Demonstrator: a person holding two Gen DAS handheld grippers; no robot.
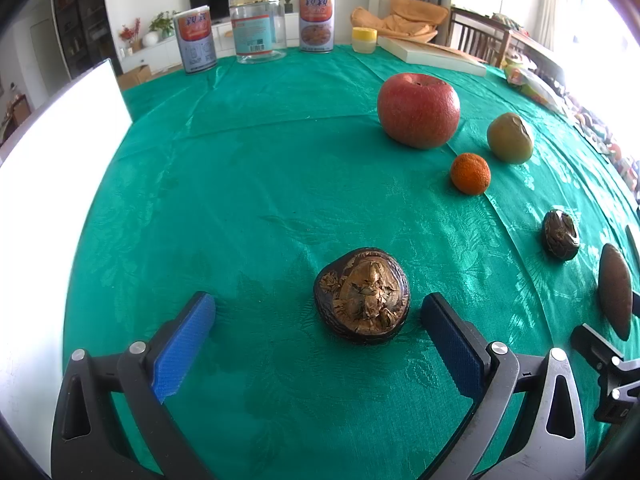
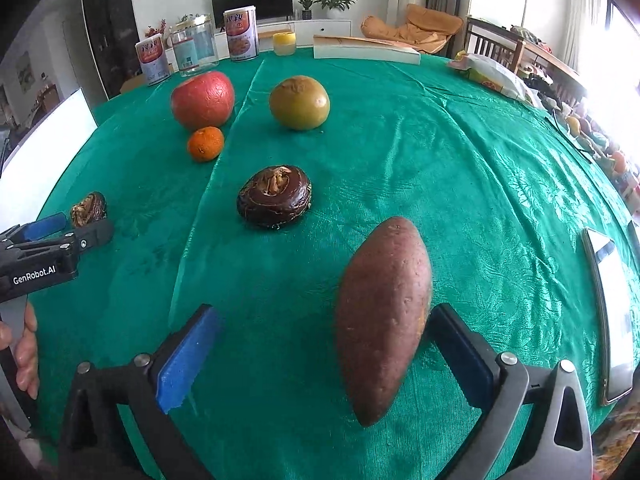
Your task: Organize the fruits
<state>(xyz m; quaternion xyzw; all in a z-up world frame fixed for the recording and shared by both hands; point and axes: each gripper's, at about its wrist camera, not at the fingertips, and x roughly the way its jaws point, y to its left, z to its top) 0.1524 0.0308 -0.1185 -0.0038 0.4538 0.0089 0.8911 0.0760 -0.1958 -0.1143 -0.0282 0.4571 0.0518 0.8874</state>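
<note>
My left gripper (image 1: 320, 308) is open low over the green tablecloth (image 1: 260, 200), and a dark brown husked fruit (image 1: 362, 298) lies between its blue pads, nearer the right one. My right gripper (image 2: 324, 316) is open too. A reddish-brown sweet potato (image 2: 382, 316) lies on the cloth between its fingers, close against the right pad. A second dark fruit (image 2: 274, 196) sits just beyond it. Farther back are a red apple (image 2: 203, 100), a small mandarin (image 2: 205, 144) and a yellow-green round fruit (image 2: 299, 103).
Two printed cans (image 1: 196, 40), a clear jar (image 1: 258, 28), a yellow-lidded pot (image 1: 364, 39) and a flat white box (image 1: 432, 56) line the table's far edge. A white board (image 1: 52, 168) stands at the left. A phone (image 2: 612, 316) lies at the right.
</note>
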